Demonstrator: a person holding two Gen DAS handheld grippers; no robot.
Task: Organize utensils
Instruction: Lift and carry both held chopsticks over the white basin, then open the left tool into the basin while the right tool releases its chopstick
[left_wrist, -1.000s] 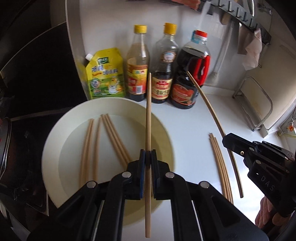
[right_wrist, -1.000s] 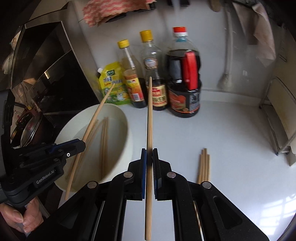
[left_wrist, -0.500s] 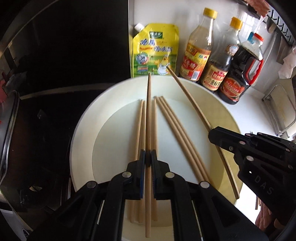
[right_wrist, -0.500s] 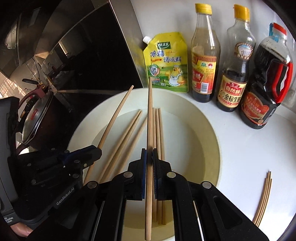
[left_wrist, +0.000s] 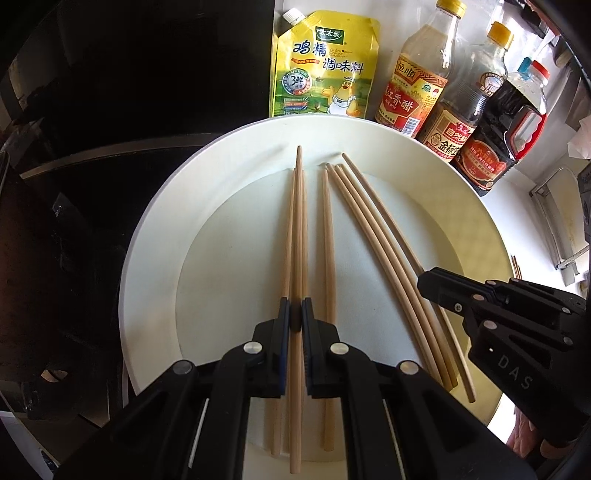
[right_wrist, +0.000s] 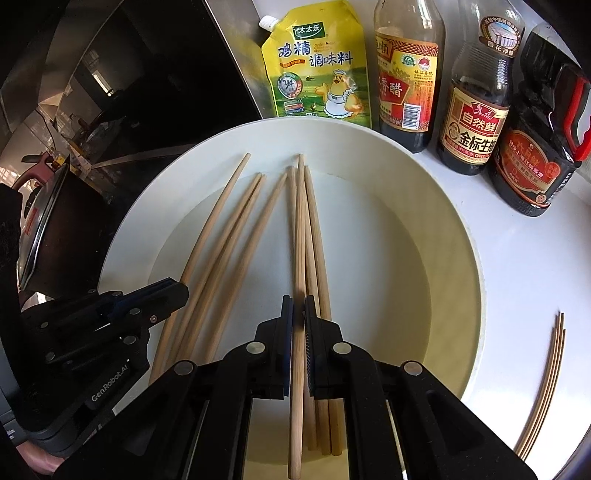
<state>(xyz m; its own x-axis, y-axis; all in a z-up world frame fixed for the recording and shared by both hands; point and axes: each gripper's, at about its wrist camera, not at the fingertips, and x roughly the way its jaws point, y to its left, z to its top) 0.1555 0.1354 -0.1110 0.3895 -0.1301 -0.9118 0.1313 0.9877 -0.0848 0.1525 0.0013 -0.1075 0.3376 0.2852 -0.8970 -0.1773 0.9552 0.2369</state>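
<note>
A large white plate (left_wrist: 155, 236) holds several wooden chopsticks (left_wrist: 380, 251), lying roughly parallel. My left gripper (left_wrist: 295, 314) is shut on one chopstick (left_wrist: 298, 221), low over the plate among a pair lying there. My right gripper (right_wrist: 298, 310) is shut on another chopstick (right_wrist: 300, 229), just above the ones on the plate (right_wrist: 472, 258). In the left wrist view the right gripper (left_wrist: 424, 280) shows at the right, over the plate's right side. The left gripper (right_wrist: 181, 291) appears at the left of the right wrist view with its chopstick (right_wrist: 218, 218).
Behind the plate stand a yellow seasoning pouch (left_wrist: 325, 66) and three sauce bottles (left_wrist: 413, 85). A black stove top (left_wrist: 74, 184) with a pot lid (right_wrist: 40, 221) borders the plate on the left. Several more chopsticks (right_wrist: 546, 376) lie on the white counter to the right.
Both grippers have moved left from the counter to over the plate and come down lower, each still holding its chopstick. The held chopsticks now line up with those on the plate.
</note>
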